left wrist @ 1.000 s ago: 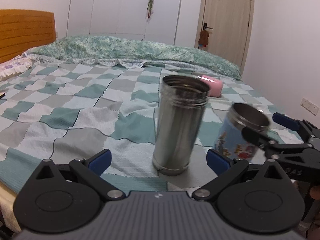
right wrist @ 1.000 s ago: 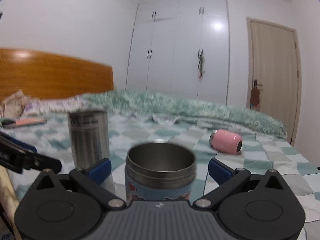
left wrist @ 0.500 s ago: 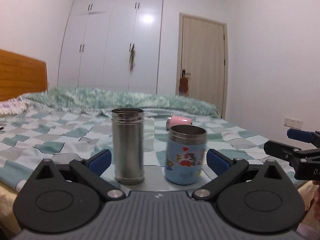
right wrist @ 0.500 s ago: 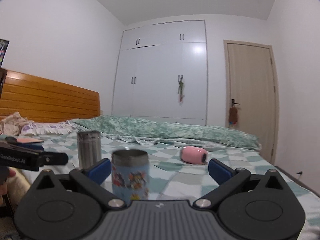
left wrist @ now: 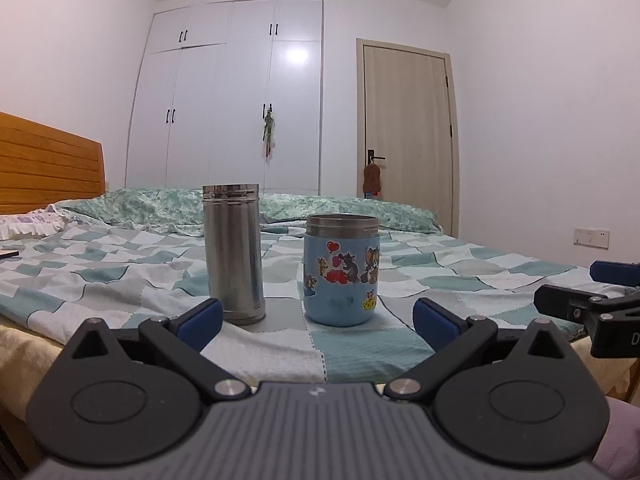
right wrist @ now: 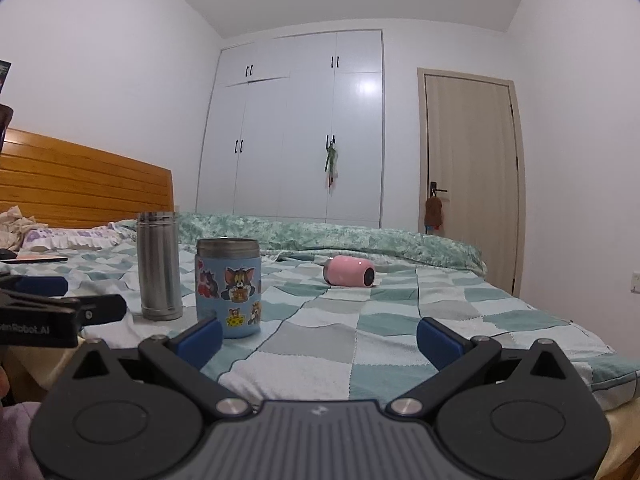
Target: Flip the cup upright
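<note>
A blue cartoon cup [left wrist: 341,272] [right wrist: 228,288] stands upright on the checkered bedspread, mouth up. A tall steel cup [left wrist: 233,252] [right wrist: 159,266] stands upright just left of it. A pink cup [right wrist: 349,272] lies on its side farther back on the bed. My left gripper [left wrist: 316,320] is open and empty, low at the bed's near edge in front of both cups. My right gripper [right wrist: 318,336] is open and empty, drawn back from the blue cup; it also shows at the right edge of the left wrist view [left wrist: 580,300].
The checkered bedspread [right wrist: 360,340] covers the bed, with a green quilt [right wrist: 340,240] bunched at the far side. A wooden headboard [right wrist: 80,188] stands on the left. A white wardrobe [right wrist: 296,132] and a door [right wrist: 472,172] are behind.
The right gripper has let go of the blue cup, which now stands upright beside the steel cup. Both grippers have pulled back and dropped low toward the bed's near edge.
</note>
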